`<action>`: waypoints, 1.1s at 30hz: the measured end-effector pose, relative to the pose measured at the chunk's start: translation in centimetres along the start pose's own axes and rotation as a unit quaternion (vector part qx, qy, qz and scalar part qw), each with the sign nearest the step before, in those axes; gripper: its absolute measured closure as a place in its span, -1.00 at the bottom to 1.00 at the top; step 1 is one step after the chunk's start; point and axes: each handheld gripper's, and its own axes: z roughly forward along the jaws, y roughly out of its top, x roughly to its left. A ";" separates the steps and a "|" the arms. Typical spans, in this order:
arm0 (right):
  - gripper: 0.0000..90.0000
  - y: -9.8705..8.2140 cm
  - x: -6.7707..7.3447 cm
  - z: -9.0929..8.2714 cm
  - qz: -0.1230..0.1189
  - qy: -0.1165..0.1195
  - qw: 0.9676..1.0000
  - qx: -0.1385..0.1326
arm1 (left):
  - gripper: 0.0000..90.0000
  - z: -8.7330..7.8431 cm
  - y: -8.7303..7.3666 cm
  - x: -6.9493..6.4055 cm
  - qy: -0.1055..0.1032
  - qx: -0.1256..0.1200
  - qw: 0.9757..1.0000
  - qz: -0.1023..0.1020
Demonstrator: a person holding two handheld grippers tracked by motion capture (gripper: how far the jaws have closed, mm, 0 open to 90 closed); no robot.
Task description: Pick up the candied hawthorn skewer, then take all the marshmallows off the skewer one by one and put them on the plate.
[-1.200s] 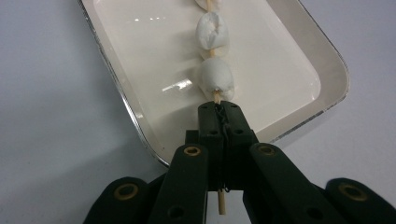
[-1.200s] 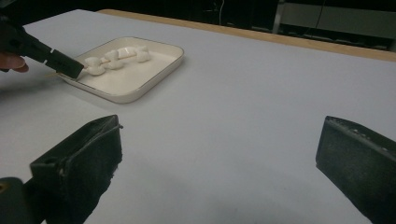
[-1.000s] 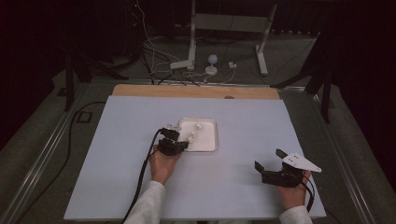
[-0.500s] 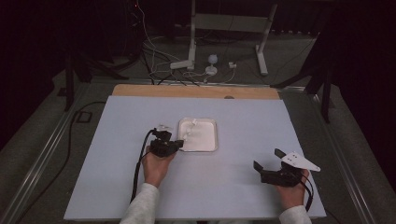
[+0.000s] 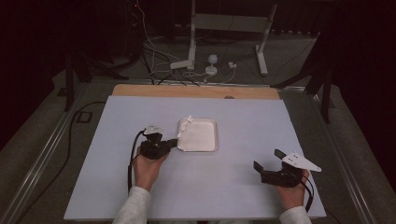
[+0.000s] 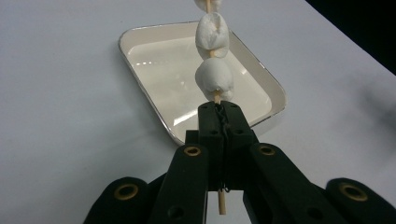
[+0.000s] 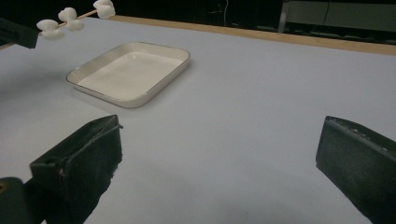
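The high view looks forward and down from above the near table edge, far enough back to take in the whole table (image 5: 233, 116). The left gripper view sits low and close, facing the white tray (image 6: 140, 84) at upper centre. The right gripper view skims the tabletop, with the same tray (image 7: 154, 88) at upper left, farther off.

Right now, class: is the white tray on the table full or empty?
Empty. The left gripper view shows the tray with a bare, glossy floor; the marshmallows sit on a skewer clamped in the left gripper, raised above it.
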 end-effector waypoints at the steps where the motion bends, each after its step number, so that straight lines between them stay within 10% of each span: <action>1: -0.99 0.0 0.0 0.0 0.003 0.001 1.000 -0.001 | 1.00 -0.2 -0.1 0.0 -0.001 -0.003 1.000 0.000; 18: -0.99 2.0 0.6 -0.4 0.036 0.050 0.998 -0.032 | 1.00 -3.2 -1.4 0.0 -0.027 -0.054 0.998 0.031; 33: -0.99 8.3 3.9 3.2 -0.013 0.127 0.991 -0.044 | 1.00 -4.0 -1.4 0.0 -0.030 -0.088 0.995 0.027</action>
